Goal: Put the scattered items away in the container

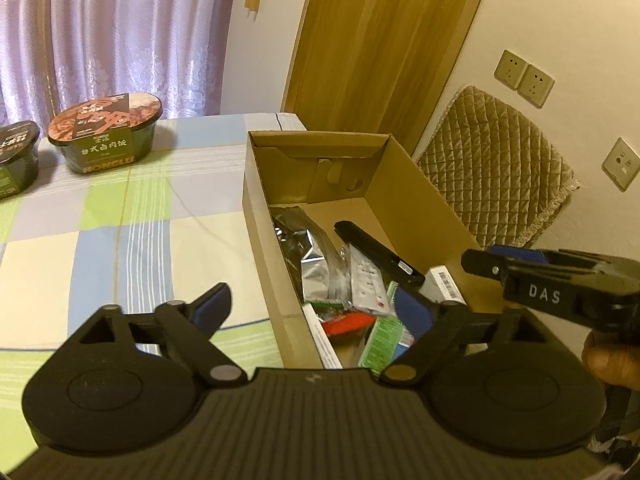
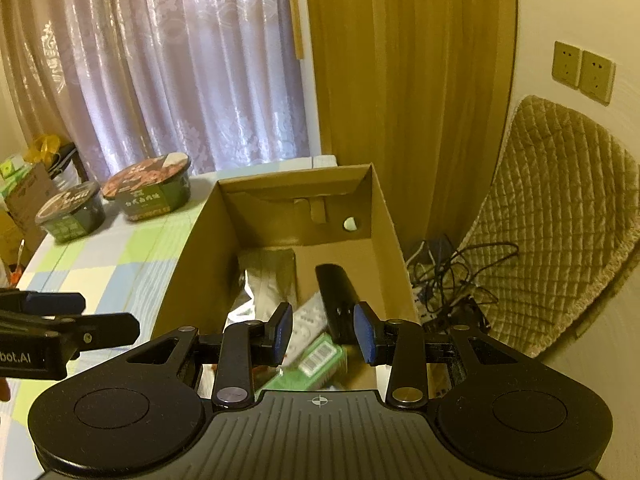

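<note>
Two instant-meal bowls [image 1: 105, 133] are seen left of and well beyond the left gripper [image 1: 316, 312], spread wide and empty. The cardboard box [image 2: 188, 272], holding packets and a black remote [image 2: 336, 304], lies ahead of the right gripper [image 2: 323, 334], part-open and empty.

Container: open brown cardboard box [image 1: 416, 200] on the checked cloth, long axis toward 12 o'clock, flap folded inside its far wall.
Black remote: long dark bar [image 1: 378, 254] lying flat, slanting from 11 to 4 o'clock, right of box centre.
Foil pouch: silver, crumpled [image 1: 314, 266], against the 9 o'clock wall.
White remote: [image 1: 366, 284] pale, buttons up, between pouch and black bar.
Green packet: [image 2: 316, 364] barcode up, at the 6 o'clock end.
Instant meal bowls: two dark green tubs [image 1: 106, 136], [image 1: 16, 158], lids sealed, upright on the cloth at 10 o'clock, outside the box.
</note>
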Motion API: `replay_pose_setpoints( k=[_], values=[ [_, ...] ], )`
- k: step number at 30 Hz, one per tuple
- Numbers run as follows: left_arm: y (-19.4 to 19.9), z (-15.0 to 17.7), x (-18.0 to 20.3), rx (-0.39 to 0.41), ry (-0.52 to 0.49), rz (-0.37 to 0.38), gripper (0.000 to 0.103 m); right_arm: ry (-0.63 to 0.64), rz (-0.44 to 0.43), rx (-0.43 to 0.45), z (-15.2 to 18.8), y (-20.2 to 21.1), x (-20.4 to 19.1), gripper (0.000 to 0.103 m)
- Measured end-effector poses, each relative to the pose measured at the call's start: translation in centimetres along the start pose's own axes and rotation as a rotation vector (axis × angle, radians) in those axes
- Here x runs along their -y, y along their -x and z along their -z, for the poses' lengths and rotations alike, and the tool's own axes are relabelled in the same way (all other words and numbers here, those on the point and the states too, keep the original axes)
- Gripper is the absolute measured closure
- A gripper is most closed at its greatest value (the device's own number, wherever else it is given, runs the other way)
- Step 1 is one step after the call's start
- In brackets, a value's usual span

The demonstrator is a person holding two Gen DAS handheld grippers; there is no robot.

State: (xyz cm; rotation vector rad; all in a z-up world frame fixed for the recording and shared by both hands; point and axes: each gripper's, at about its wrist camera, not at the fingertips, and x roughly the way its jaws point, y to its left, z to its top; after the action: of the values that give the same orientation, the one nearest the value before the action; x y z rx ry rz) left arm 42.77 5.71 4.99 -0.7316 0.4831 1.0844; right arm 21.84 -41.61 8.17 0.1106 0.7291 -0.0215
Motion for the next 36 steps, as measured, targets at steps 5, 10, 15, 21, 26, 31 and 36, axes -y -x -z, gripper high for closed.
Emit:
replay_pose_setpoints(
  k=[5,10,15,21,26,31,36],
  values=[
    [1.8,1.2,1.3,-0.004,-0.009,-0.024,0.002,-0.028,0.012,0.002,1.2,2.5,0.3,0.0],
    [3.4,2.4,2.2,-0.013,-0.007,-0.041,0.002,-0.039,0.013,0.03,1.9,5.5,0.7,0.0],
    [5.2,3.3,2.8,-0.003,-0.001,-0.055,0.002,-0.049,0.028,0.029,2.5,7.9,0.7,0.0],
    [7.6,3.9,3.5,0.016,0.013,-0.064,0.001,-0.058,0.049,0.026,3.6,10.5,0.4,0.0],
    [9.4,4.4,4.0,0.01,0.026,-0.055,0.001,-0.051,0.052,0.011,4.1,12.3,-0.1,0.0],
    [11.1,5.2,4.3,0.006,0.017,-0.062,0.001,-0.057,0.06,0.01,4.6,14.1,-0.6,0.0],
    [12.9,5.8,4.1,0.006,0.024,-0.059,0.001,-0.065,0.07,0.014,5.1,15.6,-1.2,0.0]
  ],
)
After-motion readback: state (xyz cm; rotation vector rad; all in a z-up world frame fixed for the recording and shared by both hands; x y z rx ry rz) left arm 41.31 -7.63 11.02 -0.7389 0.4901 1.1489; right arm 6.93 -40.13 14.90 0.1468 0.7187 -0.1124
